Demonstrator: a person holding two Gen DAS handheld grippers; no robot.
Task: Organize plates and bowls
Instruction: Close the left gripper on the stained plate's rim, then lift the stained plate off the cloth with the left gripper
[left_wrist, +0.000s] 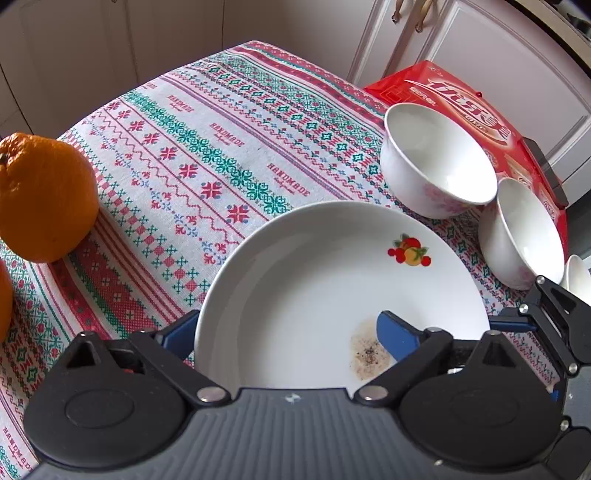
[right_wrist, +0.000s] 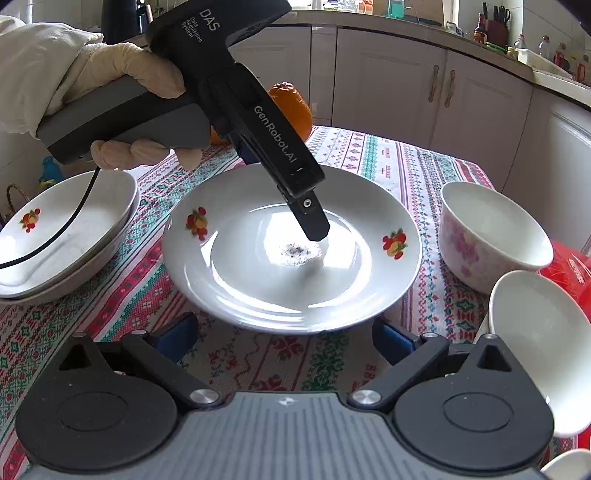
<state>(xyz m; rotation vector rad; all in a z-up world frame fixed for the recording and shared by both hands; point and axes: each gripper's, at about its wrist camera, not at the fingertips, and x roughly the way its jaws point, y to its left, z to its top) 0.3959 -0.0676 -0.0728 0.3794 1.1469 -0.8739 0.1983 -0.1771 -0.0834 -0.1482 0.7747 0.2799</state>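
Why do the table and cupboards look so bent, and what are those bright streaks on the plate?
Both views come through fisheye lenses, so straight edges bow and the corners go dark. In the right wrist view, window light glares in streaks across the plate. In the left wrist view the same plate looks evenly lit, with soft shadows under the bowls; the orange swells at the edge.

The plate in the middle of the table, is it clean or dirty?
Dirty: the plate has a brownish speckled residue patch near its centre.

Black claw (right_wrist: 314, 229) with "GenRobot.AI" lettering, cream glove (right_wrist: 110, 74)
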